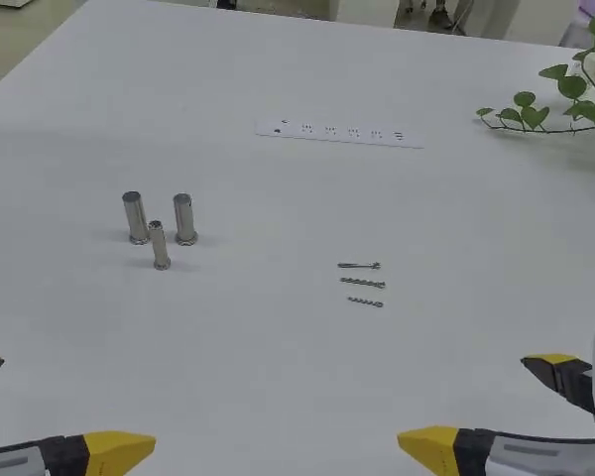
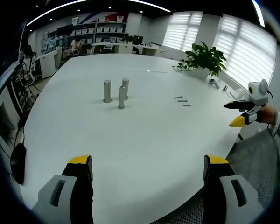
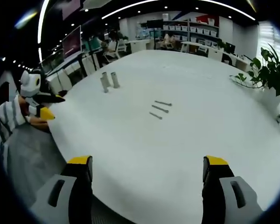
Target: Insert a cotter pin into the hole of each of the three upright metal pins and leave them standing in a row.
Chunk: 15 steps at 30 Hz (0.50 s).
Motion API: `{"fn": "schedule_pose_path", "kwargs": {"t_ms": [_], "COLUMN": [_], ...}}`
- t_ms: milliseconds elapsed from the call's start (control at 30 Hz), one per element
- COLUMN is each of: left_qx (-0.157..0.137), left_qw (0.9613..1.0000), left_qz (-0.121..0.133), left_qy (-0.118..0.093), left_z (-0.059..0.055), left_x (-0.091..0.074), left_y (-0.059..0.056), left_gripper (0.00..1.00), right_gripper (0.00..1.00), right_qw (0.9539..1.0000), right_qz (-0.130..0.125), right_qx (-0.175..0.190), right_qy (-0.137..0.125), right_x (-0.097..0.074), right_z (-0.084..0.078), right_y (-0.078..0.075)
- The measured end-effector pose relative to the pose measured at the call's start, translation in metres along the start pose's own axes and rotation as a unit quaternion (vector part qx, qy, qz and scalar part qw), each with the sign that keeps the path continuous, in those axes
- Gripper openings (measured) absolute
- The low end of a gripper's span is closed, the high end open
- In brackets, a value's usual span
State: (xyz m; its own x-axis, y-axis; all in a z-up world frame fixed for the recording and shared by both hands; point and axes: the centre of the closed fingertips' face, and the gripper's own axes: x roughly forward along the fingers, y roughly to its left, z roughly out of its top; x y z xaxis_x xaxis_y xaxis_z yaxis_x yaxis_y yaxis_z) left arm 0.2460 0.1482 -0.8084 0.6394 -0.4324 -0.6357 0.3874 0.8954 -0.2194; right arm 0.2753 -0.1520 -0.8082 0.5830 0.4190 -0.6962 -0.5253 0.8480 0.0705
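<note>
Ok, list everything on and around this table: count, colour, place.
metal pins: 3, silver, upright in a tight cluster on the left of the table
cotter pins: 3, grey, lying parallel, one below another, right of the metal pins
power strip: 1, white, far middle of the table
plant: 1, green, far right corner
table: 1, white, under everything
left gripper: 1, yellow-tipped, open, near left edge
right gripper: 1, yellow-tipped, open, near right edge
</note>
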Motion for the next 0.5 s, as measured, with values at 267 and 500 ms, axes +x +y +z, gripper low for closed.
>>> {"fn": "schedule_pose_path", "kwargs": {"t_ms": [267,500], "left_qx": [0.001,0.005], "left_qw": [1.0000,0.9999], "left_qz": [0.000,0.003], "left_qy": [-0.009,-0.014], "left_z": [0.0028,0.0031], "left_x": [-0.0010,-0.0019], "left_y": [0.0014,0.0054], "left_gripper": [1.00,1.00], "right_gripper": [1.00,1.00], "right_qw": [0.9999,0.9997], "right_qz": [-0.008,-0.014], "right_qx": [-0.005,-0.012], "right_qy": [0.009,0.014], "right_x": [-0.0051,-0.0081], "right_z": [-0.0034,-0.0024], "right_y": [-0.0079,-0.0082]}}
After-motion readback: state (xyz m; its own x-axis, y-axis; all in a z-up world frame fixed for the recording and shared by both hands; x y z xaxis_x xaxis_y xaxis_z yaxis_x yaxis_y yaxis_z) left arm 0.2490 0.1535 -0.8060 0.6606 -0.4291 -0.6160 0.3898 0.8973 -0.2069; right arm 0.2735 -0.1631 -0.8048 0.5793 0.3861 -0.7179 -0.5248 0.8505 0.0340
